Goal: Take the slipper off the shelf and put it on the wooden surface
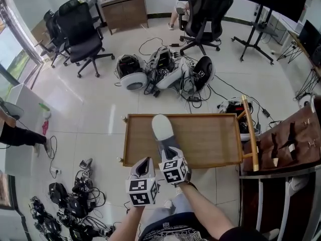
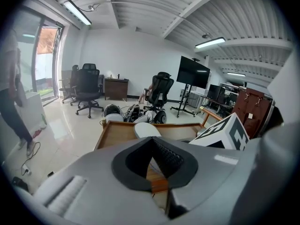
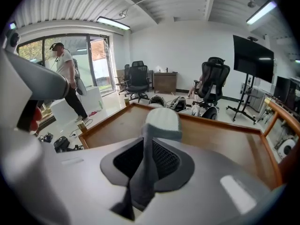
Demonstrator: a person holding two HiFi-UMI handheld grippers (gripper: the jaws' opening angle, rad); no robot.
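A grey slipper (image 1: 163,129) with a pale toe lies on the wooden tray table (image 1: 210,139), toe pointing away from me. My right gripper (image 1: 168,152) is at its heel. In the right gripper view the heel's fabric edge (image 3: 146,163) stands upright between the jaws of that gripper (image 3: 146,144), whose pads stand slightly apart from it, so it is open. My left gripper (image 1: 144,162) hovers just left of it over the table's near edge, its jaws shut on nothing. The left gripper view looks past the left gripper (image 2: 150,142) to the slipper's toe (image 2: 146,129).
A dark wooden shelf unit (image 1: 296,139) stands to the right, beyond a wooden rail (image 1: 249,134). Robot parts and cables (image 1: 165,72) lie on the floor behind the table, with office chairs (image 1: 80,34) further back. A person (image 1: 15,134) stands at the far left.
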